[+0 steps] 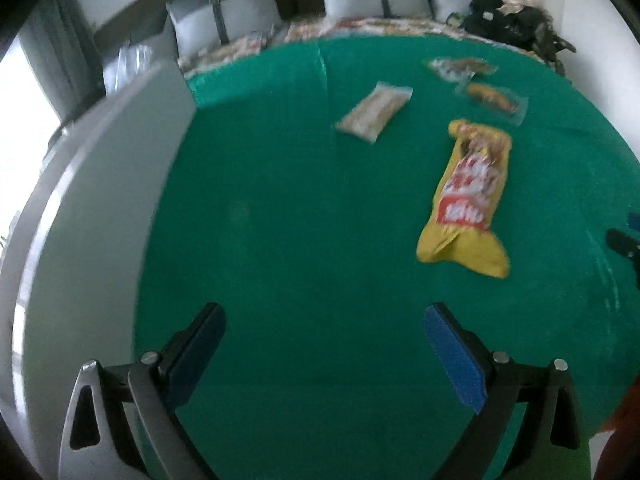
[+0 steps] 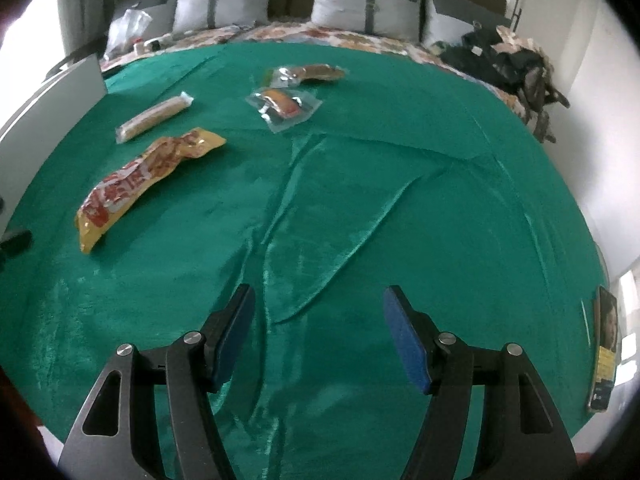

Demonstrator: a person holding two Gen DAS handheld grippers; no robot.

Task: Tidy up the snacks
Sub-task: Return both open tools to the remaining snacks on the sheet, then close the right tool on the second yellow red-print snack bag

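left gripper (image 1: pixel 324 320) hangs over the green cloth (image 1: pixel 280 220), jaws spread wide, nothing between them. right gripper (image 2: pixel 318 304) is parted too and empty. the snacks lie apart on the cloth: a yellow bag (image 2: pixel 140 184) with red and white lettering too blurred to read, a long tan pack (image 2: pixel 154 117), a clear pack (image 2: pixel 284 108) and a brown pack (image 2: pixel 308 73) beyond it.

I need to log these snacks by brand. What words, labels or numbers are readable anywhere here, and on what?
Nothing is legible.
Yellow bag: large white characters on a red panel, too blurred to read.
Clear snack packets: no readable print.
Dark item with a yellow label at the cloth's edge: text too small.
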